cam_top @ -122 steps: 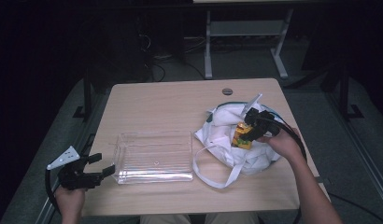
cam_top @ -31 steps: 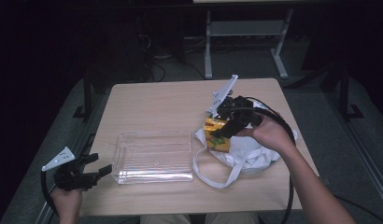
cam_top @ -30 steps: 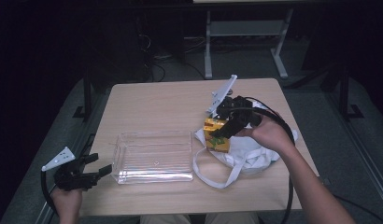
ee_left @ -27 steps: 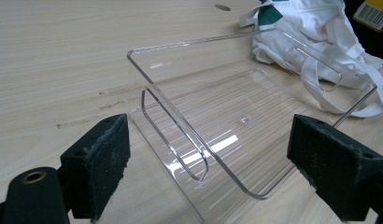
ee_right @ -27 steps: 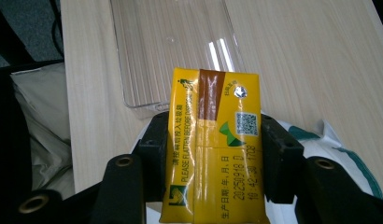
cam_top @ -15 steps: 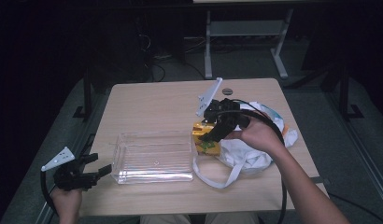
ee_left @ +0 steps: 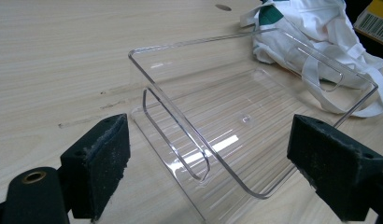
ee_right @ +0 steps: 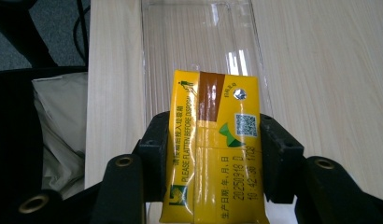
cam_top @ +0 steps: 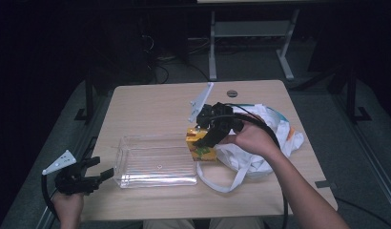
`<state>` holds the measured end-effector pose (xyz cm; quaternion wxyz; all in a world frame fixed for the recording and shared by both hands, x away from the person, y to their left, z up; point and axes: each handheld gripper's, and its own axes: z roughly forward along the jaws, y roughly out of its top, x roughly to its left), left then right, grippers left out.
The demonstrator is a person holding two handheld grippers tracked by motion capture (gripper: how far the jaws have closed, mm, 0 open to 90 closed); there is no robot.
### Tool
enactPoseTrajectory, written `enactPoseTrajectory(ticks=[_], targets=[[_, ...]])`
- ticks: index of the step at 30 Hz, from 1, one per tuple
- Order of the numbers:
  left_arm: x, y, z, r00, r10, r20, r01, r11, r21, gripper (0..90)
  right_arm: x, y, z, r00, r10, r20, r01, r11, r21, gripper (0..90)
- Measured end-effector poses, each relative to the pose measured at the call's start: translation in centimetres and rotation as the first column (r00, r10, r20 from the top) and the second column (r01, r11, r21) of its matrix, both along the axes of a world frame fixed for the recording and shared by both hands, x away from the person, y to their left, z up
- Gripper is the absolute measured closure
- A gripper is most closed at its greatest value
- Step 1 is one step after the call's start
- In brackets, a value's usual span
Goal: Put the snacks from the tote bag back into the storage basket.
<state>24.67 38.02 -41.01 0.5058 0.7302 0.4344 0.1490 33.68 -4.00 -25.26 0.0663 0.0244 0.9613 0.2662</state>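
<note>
- Right gripper (ee_right: pixel 213 154) clamps the juice carton (ee_right: pixel 215 154) by its flat sides: light, stiff, crushable.
- Left gripper (ee_left: pixel 208 163) open near the clear tray (ee_left: pixel 255 107).

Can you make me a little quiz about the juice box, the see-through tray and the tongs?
1. True or false: the right tongs are squeezing the yellow drink carton.
2. Which tongs are open with nothing between the pads? A) left tongs B) right tongs C) both
3. What lies on the table just behind the carton, under the person's right hand: a ______ cloth bag?

Key
1. True: both pads press the carton's sides in the right gripper view.
2. A: they point at the clear plastic tray without touching it.
3. White: its strap loops out toward the table's near edge.
</note>
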Motion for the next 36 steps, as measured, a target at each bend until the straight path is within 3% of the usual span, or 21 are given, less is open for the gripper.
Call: enactPoseTrajectory(ticks=[36], targets=[[0.0, 0.1, 0.0, 1.0000, 0.003, 0.005, -0.003, 1.0000, -0.007, 12.9, -0.4, 4.4, -1.4, 0.9960, 0.087, -0.022, -0.087, 0.996, 0.001, 51.7]])
